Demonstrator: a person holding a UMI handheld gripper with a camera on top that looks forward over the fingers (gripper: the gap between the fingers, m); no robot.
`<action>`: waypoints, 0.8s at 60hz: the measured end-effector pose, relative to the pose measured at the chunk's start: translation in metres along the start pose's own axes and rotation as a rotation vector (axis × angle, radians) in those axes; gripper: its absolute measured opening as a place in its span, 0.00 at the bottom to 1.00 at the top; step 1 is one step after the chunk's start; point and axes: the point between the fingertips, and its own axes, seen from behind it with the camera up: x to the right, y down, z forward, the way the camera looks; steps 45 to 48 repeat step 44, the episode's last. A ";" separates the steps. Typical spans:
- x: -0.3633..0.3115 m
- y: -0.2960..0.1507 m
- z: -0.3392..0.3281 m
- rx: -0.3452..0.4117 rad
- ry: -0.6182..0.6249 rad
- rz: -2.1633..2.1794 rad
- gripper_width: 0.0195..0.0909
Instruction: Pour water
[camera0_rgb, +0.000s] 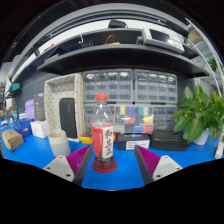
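Note:
A clear plastic bottle (103, 132) with a red cap and a red label stands upright on a dark red round coaster (104, 163) on the blue table (120, 176). My gripper (112, 161) is open, its two purple pads (78, 158) spread wide to either side. The bottle stands between the fingers, toward the left one, with a gap on both sides. A white cup (60, 143) sits on the table left of the bottle, beyond the left finger.
A green potted plant (199, 113) stands at the right. A yellow and blue object (12, 138) lies at the far left. Behind the table are drawer cabinets (135, 90) and shelves. A dark tray (165, 142) lies behind the right finger.

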 end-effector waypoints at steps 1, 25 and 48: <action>0.002 -0.001 -0.005 0.001 0.007 0.003 0.93; 0.060 -0.022 -0.076 0.013 0.133 0.026 0.92; 0.076 -0.030 -0.092 0.029 0.160 0.004 0.92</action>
